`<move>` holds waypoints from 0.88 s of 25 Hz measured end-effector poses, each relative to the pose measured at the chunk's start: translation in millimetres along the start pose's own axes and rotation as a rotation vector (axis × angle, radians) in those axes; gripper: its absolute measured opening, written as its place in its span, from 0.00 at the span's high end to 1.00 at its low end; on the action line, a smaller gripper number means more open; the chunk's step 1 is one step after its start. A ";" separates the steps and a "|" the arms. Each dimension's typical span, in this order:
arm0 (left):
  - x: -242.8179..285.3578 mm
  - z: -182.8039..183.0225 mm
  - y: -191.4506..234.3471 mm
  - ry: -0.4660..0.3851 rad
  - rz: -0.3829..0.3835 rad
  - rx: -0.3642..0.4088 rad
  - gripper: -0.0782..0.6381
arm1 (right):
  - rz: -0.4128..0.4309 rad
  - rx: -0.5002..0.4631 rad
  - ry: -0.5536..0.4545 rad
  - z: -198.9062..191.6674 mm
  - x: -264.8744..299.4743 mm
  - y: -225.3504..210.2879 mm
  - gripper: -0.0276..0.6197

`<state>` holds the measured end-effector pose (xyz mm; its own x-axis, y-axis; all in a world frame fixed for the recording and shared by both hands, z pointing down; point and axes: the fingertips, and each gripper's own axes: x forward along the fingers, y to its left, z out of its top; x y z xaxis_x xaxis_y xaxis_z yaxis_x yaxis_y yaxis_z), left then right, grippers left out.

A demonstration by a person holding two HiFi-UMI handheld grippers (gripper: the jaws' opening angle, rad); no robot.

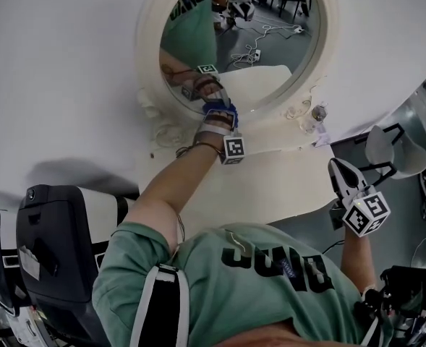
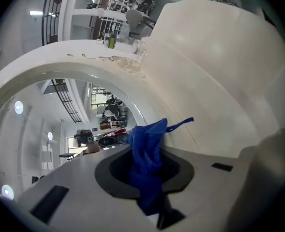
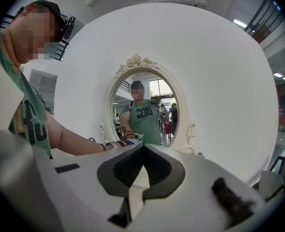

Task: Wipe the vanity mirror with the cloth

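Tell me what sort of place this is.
Probably a lab or workshop hall with a staged vanity corner, not a home: the ornate mirror stands on a white table, its glass reflects loose cables on a grey floor, and an office chair stands nearby.

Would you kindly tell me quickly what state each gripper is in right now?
Left gripper: shut on the blue cloth.
Right gripper: shut, nothing between its jaws.

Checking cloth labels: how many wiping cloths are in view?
1. The blue fabric cloth is pinched in the left gripper, at the oval cream-framed vanity mirror's lower edge. Right gripper empty; others may be hidden.
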<state>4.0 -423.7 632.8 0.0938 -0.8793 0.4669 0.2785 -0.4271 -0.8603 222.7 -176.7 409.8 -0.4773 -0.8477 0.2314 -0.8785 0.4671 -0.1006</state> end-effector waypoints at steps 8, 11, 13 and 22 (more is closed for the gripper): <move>-110.7 -51.9 183.8 -0.047 0.394 -0.167 0.78 | 0.010 -0.002 -0.033 2.4 -0.5 -2.0 0.95; -181.6 -90.4 295.2 0.003 0.665 -0.187 0.78 | 0.025 -0.005 -0.046 6.4 3.3 1.0 0.95; -214.8 -105.2 342.9 0.002 0.735 -0.223 0.78 | 0.038 -0.013 -0.052 9.2 5.8 4.9 0.95; -237.2 -140.4 415.8 0.067 0.841 -0.237 0.78 | 0.044 -0.021 -0.079 11.7 6.1 1.4 0.95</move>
<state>-36.7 -422.3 135.6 0.1204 -0.9298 -0.3479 -0.0649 0.3423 -0.9374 218.3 -184.2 399.8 -0.5168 -0.8429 0.1500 -0.8561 0.5091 -0.0886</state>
